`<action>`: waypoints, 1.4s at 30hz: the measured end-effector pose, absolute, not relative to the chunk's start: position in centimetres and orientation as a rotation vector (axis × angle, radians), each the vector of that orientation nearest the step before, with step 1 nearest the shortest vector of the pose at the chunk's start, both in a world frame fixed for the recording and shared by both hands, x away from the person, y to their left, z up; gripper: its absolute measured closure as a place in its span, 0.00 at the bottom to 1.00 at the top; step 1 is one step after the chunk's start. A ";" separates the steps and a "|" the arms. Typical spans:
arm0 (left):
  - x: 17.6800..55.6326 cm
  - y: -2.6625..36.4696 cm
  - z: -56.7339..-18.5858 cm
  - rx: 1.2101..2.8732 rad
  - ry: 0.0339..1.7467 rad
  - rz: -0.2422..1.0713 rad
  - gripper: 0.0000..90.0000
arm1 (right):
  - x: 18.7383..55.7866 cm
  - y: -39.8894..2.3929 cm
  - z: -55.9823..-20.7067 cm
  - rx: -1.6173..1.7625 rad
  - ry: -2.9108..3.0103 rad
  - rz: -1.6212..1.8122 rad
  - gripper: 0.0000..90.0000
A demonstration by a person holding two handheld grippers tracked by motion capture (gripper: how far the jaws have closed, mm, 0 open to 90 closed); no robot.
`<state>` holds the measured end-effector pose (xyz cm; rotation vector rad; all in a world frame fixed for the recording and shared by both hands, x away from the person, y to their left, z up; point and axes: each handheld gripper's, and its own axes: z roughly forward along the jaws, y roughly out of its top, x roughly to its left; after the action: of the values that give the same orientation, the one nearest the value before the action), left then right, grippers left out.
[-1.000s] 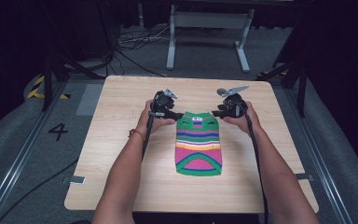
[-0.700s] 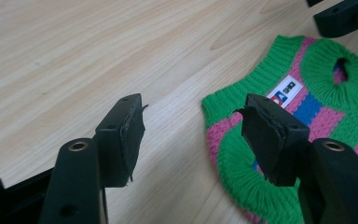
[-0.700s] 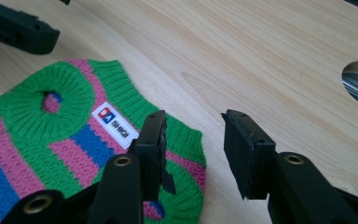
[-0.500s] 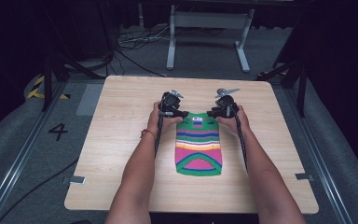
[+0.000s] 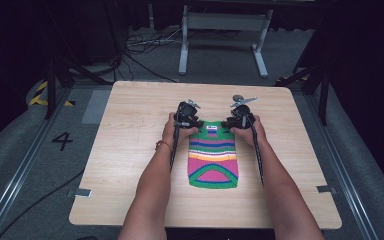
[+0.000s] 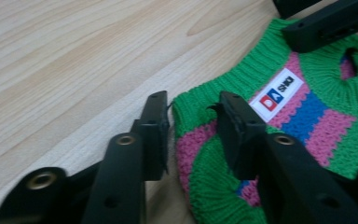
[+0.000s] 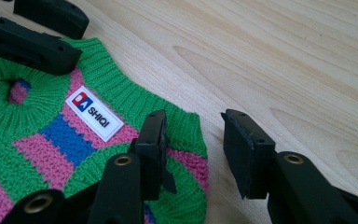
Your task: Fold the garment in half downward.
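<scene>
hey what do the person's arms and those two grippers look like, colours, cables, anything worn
Both tongs, the left gripper and the right gripper, are black, with flat rectangular pads and brass-coloured rivets on the arms. The right one carries a grey three-cornered plate on top. A dark cable trails back from each along the forearm. The forearms are bare; the left wrist wears a thin reddish bracelet.

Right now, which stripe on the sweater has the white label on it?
The pink stripe just under the green collar. The label lies across it, and the blue stripe sits next to it, bare.
</scene>
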<state>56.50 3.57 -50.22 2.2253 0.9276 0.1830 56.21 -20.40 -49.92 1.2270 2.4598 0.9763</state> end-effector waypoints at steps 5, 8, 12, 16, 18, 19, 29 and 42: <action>56.4 3.5 -50.1 2.233 0.901 0.161 0.89 | 55.8 -20.2 -50.1 1.194 2.475 1.033 0.90; 56.3 3.3 -49.9 2.256 0.887 0.189 0.92 | 55.6 -20.3 -50.1 1.194 2.460 1.045 0.93; 56.2 3.3 -49.2 2.258 0.872 0.229 0.93 | 55.4 -20.2 -49.7 1.166 2.458 1.058 0.94; 55.7 3.3 -47.8 2.227 0.843 0.286 0.93 | 55.1 -20.4 -48.6 1.129 2.444 1.095 0.94; 55.5 3.5 -47.1 2.208 0.826 0.293 0.93 | 54.8 -20.6 -47.8 1.111 2.437 1.120 0.94; 55.3 3.5 -46.7 2.210 0.819 0.297 0.93 | 54.7 -20.7 -47.5 1.099 2.432 1.130 0.94; 53.0 4.3 -44.6 2.217 0.693 0.373 0.93 | 52.4 -21.3 -44.6 0.959 2.403 1.240 0.94; 50.2 6.2 -42.8 2.191 0.603 0.409 0.92 | 49.8 -21.1 -42.7 0.822 2.420 1.310 0.94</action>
<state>50.17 6.23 -42.78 2.1910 0.6031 0.4087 49.81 -21.05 -42.68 0.8222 2.4200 1.3101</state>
